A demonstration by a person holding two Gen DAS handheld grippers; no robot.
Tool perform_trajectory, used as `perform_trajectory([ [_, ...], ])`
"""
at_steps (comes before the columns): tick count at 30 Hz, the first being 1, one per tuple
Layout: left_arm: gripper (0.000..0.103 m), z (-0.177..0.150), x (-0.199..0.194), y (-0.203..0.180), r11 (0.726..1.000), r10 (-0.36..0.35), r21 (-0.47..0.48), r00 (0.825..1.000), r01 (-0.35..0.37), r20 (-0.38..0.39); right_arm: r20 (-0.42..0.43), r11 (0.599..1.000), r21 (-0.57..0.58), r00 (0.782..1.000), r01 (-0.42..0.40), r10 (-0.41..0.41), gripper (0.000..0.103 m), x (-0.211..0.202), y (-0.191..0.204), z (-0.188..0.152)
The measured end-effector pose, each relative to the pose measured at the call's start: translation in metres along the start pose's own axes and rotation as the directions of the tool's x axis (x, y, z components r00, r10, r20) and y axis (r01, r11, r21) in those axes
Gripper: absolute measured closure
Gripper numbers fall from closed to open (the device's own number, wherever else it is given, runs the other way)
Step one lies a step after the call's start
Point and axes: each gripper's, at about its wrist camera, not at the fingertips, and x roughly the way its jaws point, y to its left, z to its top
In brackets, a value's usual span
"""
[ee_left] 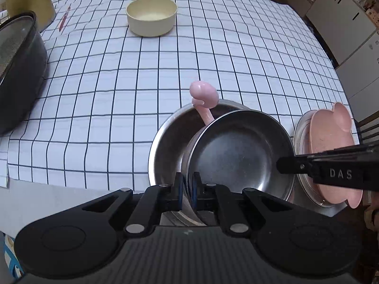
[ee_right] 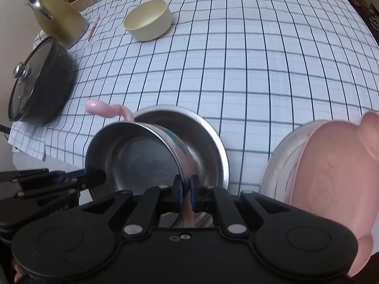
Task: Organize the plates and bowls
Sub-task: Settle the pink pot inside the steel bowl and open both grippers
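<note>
Two grippers are both clamped on the same small steel bowl (ee_left: 239,153): my left gripper (ee_left: 187,185) pinches its near rim, and my right gripper (ee_right: 186,190) is closed on the rim at the opposite side. That bowl is tilted, sitting inside a wider steel bowl (ee_left: 165,142) near the table's front edge, with a pink spoon (ee_left: 204,97) leaning out behind it. I judge the steel light, stiff and slick, so the thin rim is the only sound hold, and a tilt could let it slide. Just beside it toward the right edge, a pink bear-shaped plate (ee_right: 331,165) rests on a steel plate (ee_right: 279,156). Farther along the left edge sits a lidded black pot (ee_right: 40,87), and a cream bowl (ee_left: 151,16) stands well apart near the far edge.
</note>
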Motion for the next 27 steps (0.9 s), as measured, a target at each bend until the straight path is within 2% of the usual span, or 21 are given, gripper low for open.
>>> perform_trajectory([
  [5,0.096,-0.004,0.010,-0.006,1.000,0.008,0.006,0.999,-0.007,-0.044,-0.024,1.000,0.003,1.000,-0.009,0.009,0.095,-0.002,-0.004,-0.011],
  [13,0.096,0.007,0.029,-0.008,1.000,0.020,-0.014,0.996,-0.021,-0.084,-0.055,0.999,0.034,0.998,-0.009,0.011,0.094,0.014,-0.017,-0.003],
  [24,0.096,0.010,0.041,-0.004,0.999,0.024,-0.034,0.996,-0.027,-0.080,-0.071,0.998,0.046,0.997,-0.038,0.041,0.093,0.024,-0.023,0.000],
  [27,0.096,0.009,0.042,-0.005,0.999,0.031,-0.029,0.996,-0.034,-0.078,-0.058,0.998,0.043,0.997,-0.045,0.048,0.086,0.022,-0.023,0.002],
])
